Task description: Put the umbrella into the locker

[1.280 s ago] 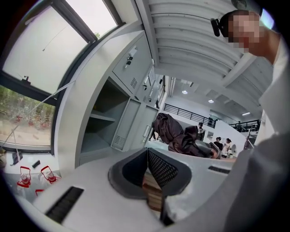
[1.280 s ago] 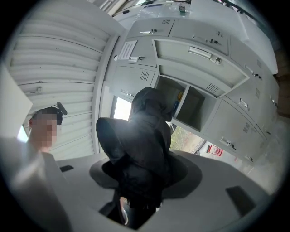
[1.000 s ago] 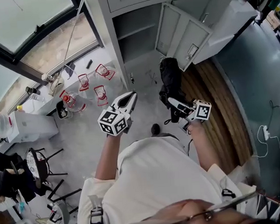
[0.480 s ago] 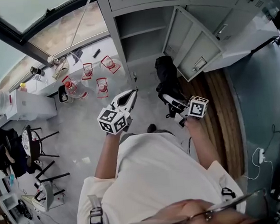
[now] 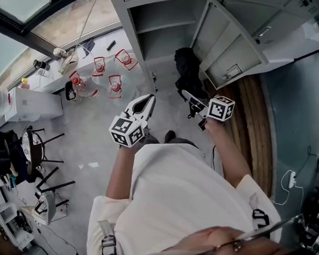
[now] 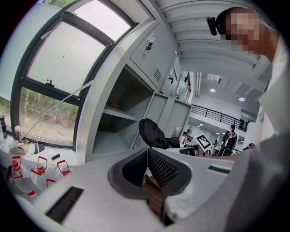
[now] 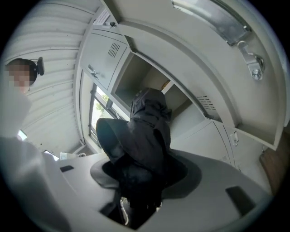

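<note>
Your right tool (image 5: 190, 97) is clamped on the black umbrella (image 5: 186, 67), which juts from its jaws toward the far side, just before the open locker (image 5: 161, 41). Your left tool (image 5: 145, 102), to the left, is closed and empty.

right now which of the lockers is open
The tall locker with the shelf, straight ahead of the black umbrella held in the right gripper; its door hangs open to the right. The lockers above it are shut.

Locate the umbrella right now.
Head view, right of centre: the black umbrella is clamped in the right gripper, just before the open locker, beside its swung-out door.
</note>
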Motion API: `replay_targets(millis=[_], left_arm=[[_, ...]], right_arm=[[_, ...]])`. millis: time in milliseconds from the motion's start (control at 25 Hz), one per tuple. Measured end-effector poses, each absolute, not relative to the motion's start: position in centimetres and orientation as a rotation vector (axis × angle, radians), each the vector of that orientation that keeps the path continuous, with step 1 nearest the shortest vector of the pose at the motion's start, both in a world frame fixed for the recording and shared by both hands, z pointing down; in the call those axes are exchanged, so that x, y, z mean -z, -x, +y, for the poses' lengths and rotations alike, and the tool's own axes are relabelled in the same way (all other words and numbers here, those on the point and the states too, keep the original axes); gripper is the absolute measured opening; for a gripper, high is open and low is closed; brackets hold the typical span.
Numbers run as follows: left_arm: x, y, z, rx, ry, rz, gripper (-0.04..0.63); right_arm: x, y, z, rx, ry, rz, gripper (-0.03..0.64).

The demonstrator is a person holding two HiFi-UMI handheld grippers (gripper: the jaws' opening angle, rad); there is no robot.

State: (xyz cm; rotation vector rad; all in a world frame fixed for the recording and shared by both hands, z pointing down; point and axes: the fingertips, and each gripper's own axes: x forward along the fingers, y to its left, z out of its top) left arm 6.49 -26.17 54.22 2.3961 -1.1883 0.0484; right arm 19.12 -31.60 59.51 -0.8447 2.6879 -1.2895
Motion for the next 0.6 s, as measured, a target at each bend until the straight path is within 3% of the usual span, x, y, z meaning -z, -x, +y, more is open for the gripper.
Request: replay_targets(millis=[600], left_arm=[[-54.2,-3.7,-29.6,-0.050,-2.441,-1.127,0.005]], right_arm=[[-64.4,-17.6,-39.1,1.053,1.424,2.847,0.219]])
